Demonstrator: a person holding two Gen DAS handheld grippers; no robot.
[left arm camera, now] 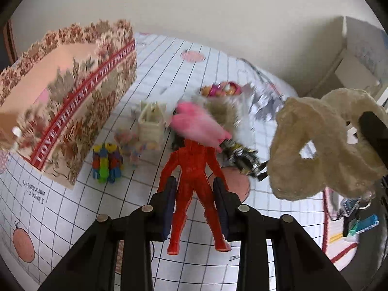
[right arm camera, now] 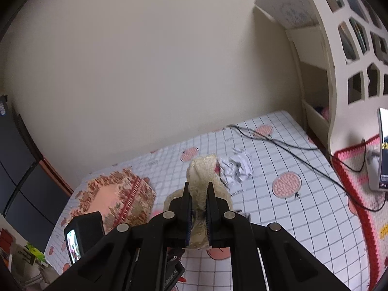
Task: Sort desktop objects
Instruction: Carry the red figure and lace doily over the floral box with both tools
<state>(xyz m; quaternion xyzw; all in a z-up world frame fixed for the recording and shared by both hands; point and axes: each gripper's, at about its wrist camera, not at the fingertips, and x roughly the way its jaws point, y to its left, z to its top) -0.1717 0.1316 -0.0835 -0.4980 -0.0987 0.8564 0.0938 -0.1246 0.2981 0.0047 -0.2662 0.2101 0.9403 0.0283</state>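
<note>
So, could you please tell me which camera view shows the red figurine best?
The left wrist view: the red figurine fills the centre, seen from behind, gripped at the legs by the left tongs. The right wrist view shows nothing of it; there the right tongs hold the beige plush, which blocks what lies behind.

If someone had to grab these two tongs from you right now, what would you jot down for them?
Left tongs: shut on the red figure, lifted over the checked tablecloth.
Right tongs: shut on the beige scrunchie, held in the air.
Floral box sits at the left, open on top.
Left on the table: block toy, pink fluffy thing, crumpled paper.
Done: two items picked up. Left: placing them, then the rest.
</note>
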